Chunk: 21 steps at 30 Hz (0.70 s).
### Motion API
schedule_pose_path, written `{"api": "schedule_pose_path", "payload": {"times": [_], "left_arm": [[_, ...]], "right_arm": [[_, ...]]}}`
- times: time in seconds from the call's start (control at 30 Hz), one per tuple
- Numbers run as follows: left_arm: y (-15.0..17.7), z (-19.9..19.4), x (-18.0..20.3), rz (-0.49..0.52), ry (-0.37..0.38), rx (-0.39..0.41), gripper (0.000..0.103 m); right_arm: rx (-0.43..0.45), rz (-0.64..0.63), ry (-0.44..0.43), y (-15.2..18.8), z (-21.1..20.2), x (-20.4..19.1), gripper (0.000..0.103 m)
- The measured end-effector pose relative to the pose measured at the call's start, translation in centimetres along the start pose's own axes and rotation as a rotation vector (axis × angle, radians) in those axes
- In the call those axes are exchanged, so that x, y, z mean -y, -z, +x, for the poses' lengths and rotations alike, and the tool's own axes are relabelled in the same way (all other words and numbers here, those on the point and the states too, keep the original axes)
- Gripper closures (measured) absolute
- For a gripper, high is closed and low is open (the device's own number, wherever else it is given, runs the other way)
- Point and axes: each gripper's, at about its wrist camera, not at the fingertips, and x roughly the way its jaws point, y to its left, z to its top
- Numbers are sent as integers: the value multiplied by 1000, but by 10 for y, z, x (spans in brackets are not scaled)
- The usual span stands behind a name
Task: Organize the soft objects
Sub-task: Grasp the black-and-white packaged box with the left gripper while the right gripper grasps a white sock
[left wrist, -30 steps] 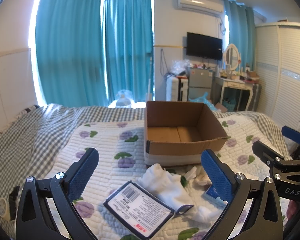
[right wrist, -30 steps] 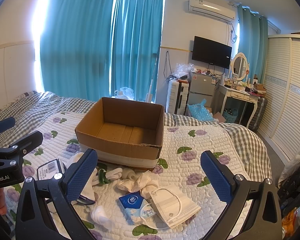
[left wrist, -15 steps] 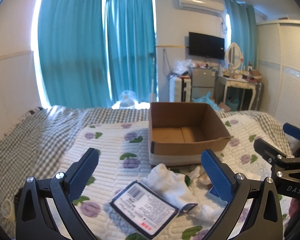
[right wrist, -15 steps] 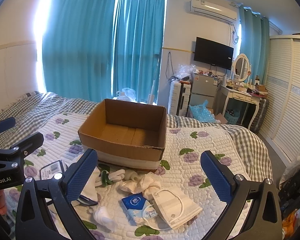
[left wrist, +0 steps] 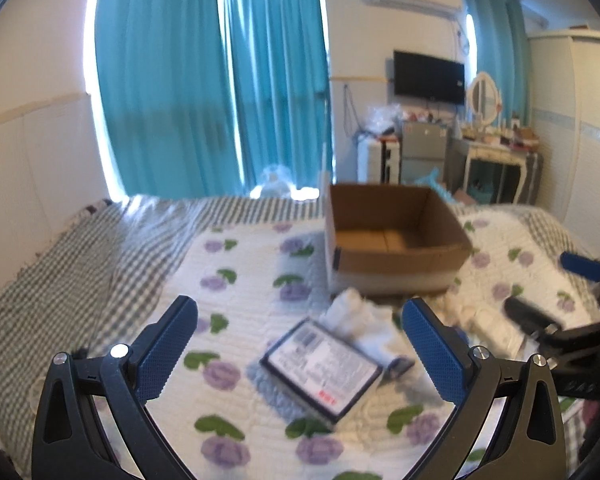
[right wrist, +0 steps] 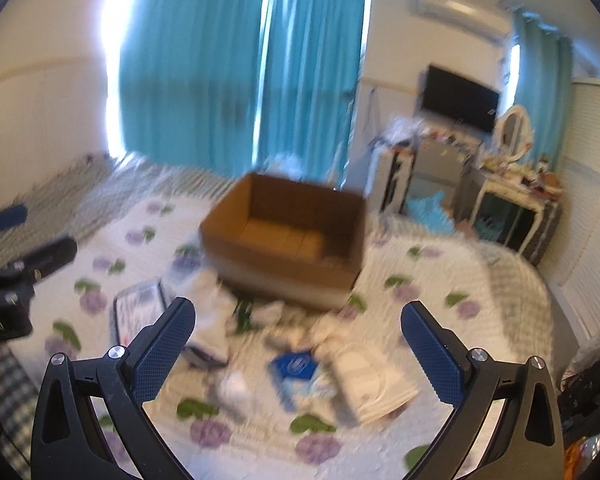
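Overhead, both tongs (left wrist: 298,354) (right wrist: 296,354) hang spread above the floral quilt (left wrist: 244,280), teal curtains (left wrist: 212,80) behind.

Cardboard box (left wrist: 396,256): matt brown corrugated paper. Bed quilt (left wrist: 252,280): stitched cloth, ribbed texture, printed flowers. Packet (left wrist: 322,366): glossy film with paper label, probably plastic; view blurred. Left tongs (left wrist: 300,348): matt black plastic frame, blue knurled pads (left wrist: 166,350), shiny metal screws.
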Motion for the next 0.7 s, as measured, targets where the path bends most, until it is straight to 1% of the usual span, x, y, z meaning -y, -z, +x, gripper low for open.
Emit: {"api": "schedule_pose_path", "payload": {"times": [0.07,0.1,0.13,0.17,0.23,0.33,0.37,0.4,0.43,0.47,0.5,0.53,0.7], "left_arm": [[11,7,-1,7,-1,-35,0],[17,11,-1,12,-2,-52,0],[25,16,0,21,-5,-73,0],[28,18,0,28,-7,-89,0],[39,28,1,42,-12,-129,0],[54,46,2,44,-15,-193,0],[57,50,1,43,-16,-210,0],[60,53,1,41,-15,-224,0],[62,57,1,39,-12,-238,0],[64,60,1,39,-4,-249,0],[65,61,2,39,6,-257,0],[67,63,4,40,16,-268,0],[80,77,13,32,70,-323,0]], "right_arm": [[-53,-12,-38,15,20,-9,0],[-93,-16,-63,25,34,-14,2],[-131,-15,-83,33,47,-17,5],[-181,-13,-109,42,62,-21,12],[-231,-23,-138,53,78,-27,18],[-274,-45,-158,64,97,-35,19],[-284,-47,-163,67,101,-37,23],[-303,-47,-172,69,107,-38,33],[-328,-45,-177,72,113,-38,38],[-346,-48,-177,74,119,-39,47],[-360,-51,-180,76,122,-39,63],[-366,-55,-188,77,125,-39,71],[-310,-39,-195,72,112,-34,71]]}}
